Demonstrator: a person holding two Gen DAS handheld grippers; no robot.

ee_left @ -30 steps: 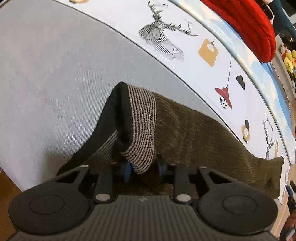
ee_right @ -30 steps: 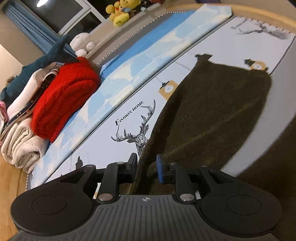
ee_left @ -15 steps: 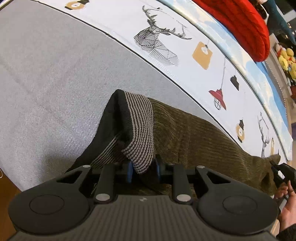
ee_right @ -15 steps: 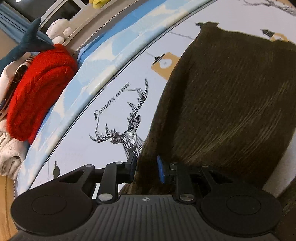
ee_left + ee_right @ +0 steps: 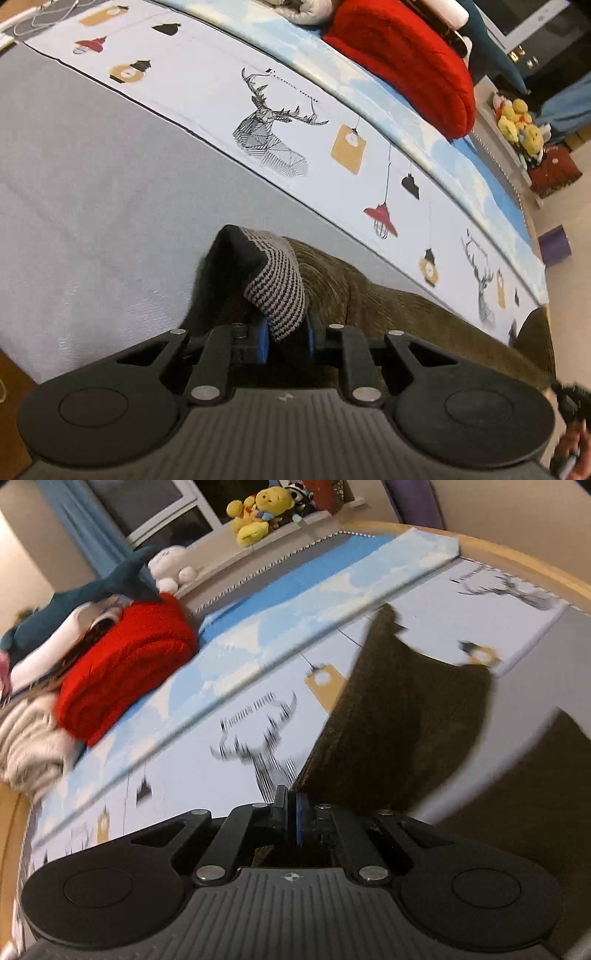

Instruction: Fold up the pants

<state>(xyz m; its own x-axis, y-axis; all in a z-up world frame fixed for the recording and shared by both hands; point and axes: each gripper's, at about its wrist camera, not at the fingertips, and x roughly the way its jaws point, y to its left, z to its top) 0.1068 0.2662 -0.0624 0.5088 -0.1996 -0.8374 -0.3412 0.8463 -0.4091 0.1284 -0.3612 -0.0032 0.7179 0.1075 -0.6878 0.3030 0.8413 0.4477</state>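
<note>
Pants [image 5: 388, 310]: olive corduroy, spread on bed sheet [image 5: 92, 192], lifted at both held ends
Left gripper [image 5: 284, 334]: clamped on striped waistband [image 5: 277, 291], 12 o'clock
Right gripper [image 5: 291, 812]: pinching fabric edge
Risk: thin right pinch slipping, skewing fold

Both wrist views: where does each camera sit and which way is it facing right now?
Left wrist: sits behind the left gripper, looks along the bed over the striped waistband of the pants; the person's hand shows at the lower right edge.
Right wrist: sits behind the right gripper, looks across the pants toward the windowsill toys; only the gripper shows.
Shared: the pants, the red blanket, the deer-print sheet.
</note>
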